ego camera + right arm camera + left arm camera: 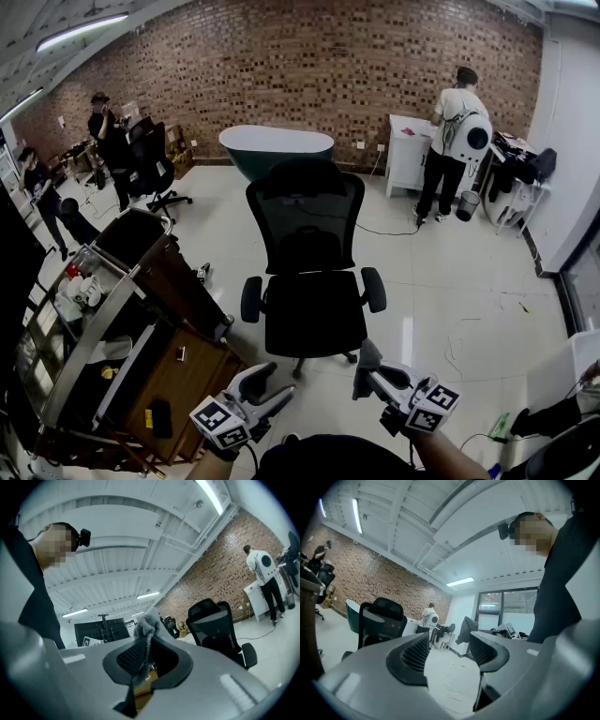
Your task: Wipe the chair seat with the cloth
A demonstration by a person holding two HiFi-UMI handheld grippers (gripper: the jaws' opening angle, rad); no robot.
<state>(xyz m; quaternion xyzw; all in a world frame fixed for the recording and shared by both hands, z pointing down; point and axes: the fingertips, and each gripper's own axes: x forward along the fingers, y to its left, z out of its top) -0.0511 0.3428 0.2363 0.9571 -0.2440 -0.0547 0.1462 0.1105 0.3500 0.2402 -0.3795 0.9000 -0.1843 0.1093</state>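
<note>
So, nearest the camera: the right gripper [145, 656] has its jaws squeezed together on a grey fuzzy cloth [147, 623], with a tuft poking out past the tips. That's where the cloth is, up in the air in that gripper and not on the chair. The left gripper [449, 644] has its jaws spread with nothing between them, just floor showing through the gap.

In the head view both grippers sit low in the frame, left one [272, 386] and right one [367, 367], both pointing toward the black mesh office chair [306, 225]. The right one is just short of the front edge of the seat [314, 314], toward its front right corner, and isn't touching it. The left one hangs off the front left corner, also clear of it.

Progress-wise I'd say the wiping hasn't started. The cloth is picked up and gripped, which is the only bit done. What's left is bringing it down onto the seat and working across the whole surface, front edge to back.

Off to the left of the chair there's a wooden cart [178, 375] with odds and ends on it. Farther back is a dark green bathtub [277, 145] against the brick wall [309, 66], and a person in a white top [455, 131] stands at a white cabinet [408, 155] in the far right corner.
</note>
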